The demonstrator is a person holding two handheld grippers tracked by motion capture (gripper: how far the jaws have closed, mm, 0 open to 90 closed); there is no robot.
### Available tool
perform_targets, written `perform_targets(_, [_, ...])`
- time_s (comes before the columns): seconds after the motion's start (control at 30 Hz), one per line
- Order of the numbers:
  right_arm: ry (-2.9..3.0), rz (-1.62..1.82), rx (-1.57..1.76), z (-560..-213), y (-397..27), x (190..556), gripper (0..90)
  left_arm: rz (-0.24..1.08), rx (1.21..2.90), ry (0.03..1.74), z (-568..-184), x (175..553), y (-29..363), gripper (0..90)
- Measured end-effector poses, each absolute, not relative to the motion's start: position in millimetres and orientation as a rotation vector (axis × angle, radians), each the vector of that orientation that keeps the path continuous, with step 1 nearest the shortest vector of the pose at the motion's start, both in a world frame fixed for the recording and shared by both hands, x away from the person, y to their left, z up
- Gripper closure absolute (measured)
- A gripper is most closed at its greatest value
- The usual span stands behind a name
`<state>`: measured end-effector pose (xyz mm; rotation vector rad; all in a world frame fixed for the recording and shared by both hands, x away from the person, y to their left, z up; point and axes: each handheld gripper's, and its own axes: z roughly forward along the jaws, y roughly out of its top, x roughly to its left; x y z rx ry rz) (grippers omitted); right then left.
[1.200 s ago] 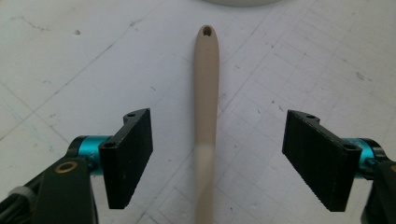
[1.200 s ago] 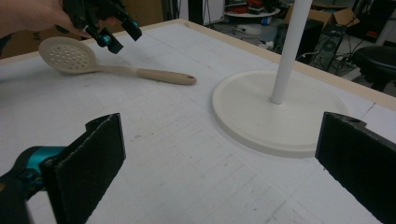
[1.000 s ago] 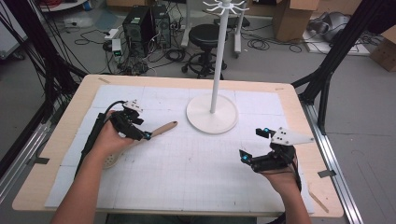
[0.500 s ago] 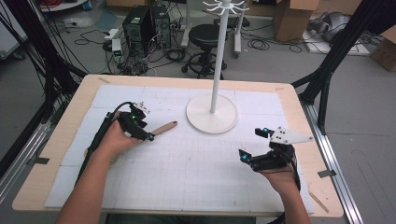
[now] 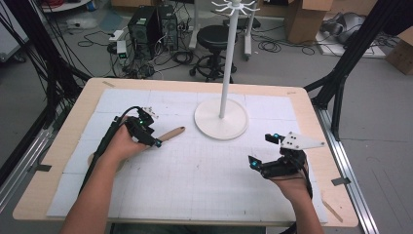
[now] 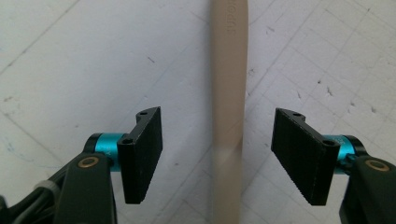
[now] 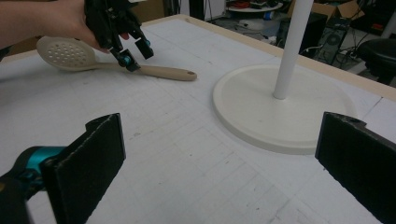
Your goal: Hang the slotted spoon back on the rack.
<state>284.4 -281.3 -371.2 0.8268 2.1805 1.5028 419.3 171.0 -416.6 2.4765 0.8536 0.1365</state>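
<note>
A beige slotted spoon [image 7: 65, 53] lies flat on the white gridded mat [image 5: 195, 180], its handle [image 5: 171, 133] pointing toward the stand. My left gripper [image 5: 151, 139] is open just above the handle [image 6: 229, 93], one jaw on each side and neither touching it. In the right gripper view the left gripper [image 7: 133, 53] stands over the handle next to the perforated spoon head. My right gripper [image 5: 261, 150] is open at the front right and holds nothing; its jaws [image 7: 219, 168] frame bare mat.
A white stand with a round base [image 5: 221, 119] and a tall pole [image 5: 228, 63] topped with hooks stands at the mat's back middle. The wooden table edge [image 5: 336, 195] runs round the mat. Computers, a stool and cables sit on the floor beyond.
My left gripper has moved a little to the right along the spoon and now sits over the handle. The spoon and the right gripper have not moved.
</note>
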Motion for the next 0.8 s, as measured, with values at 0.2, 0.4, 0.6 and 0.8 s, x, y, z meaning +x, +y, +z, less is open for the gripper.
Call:
perform_targets(0.2, [2.185, 1.499, 0.828, -371, -280, 284, 0.3, 0.171, 2.521, 0.877, -425, 420, 166, 37.9])
perform_targets(0.4, [2.193, 1.483, 0.807, -371, -279, 282, 0.3, 0.190, 2.523, 0.885, -424, 421, 166, 44.4])
perform_targets(0.6, [2.184, 1.486, 0.805, -370, -281, 281, 0.3, 0.191, 2.568, 0.832, -421, 416, 159, 57.4])
perform_targets(0.8, [2.186, 1.481, 0.814, -370, -282, 281, 0.3, 0.160, 2.578, 0.842, -420, 416, 155, 70.8])
